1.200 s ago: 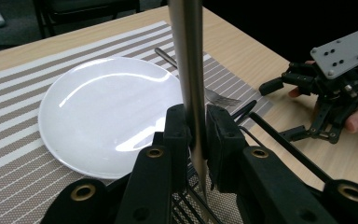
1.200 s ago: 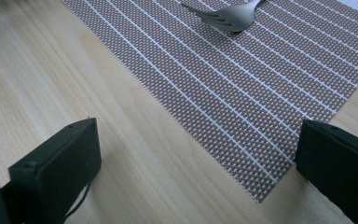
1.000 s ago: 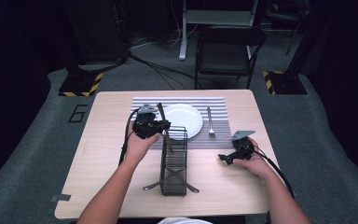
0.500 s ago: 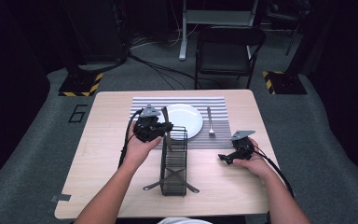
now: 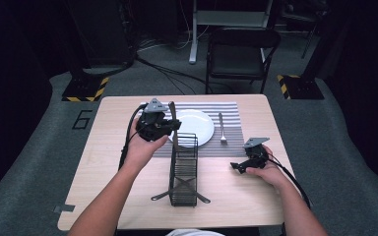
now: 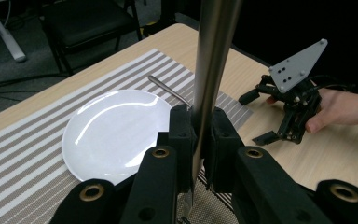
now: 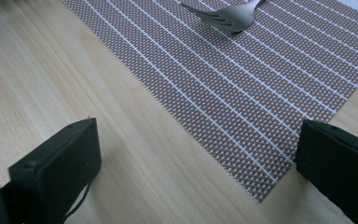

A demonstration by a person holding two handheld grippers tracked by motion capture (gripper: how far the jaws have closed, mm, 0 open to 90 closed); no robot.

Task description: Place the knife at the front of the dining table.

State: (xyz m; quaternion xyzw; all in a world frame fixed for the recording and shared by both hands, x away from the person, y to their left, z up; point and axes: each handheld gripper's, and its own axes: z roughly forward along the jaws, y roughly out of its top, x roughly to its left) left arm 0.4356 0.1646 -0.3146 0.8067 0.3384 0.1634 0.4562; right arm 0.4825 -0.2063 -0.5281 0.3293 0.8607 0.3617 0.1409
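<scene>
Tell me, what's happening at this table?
A person is setting a place using tongs in each hand. The left tongs are shut on a long metal utensil, held upright above the black wire rack, beside the white plate. Which utensil it is can't be told. A fork lies on the striped placemat, right of the plate. The right tongs are open, low over the wooden table, holding nothing.

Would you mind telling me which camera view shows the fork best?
The right gripper view: the fork shows its tines close up on the striped placemat. The high view shows the whole fork, small, beside the plate; the left gripper view shows just its handle.
</scene>
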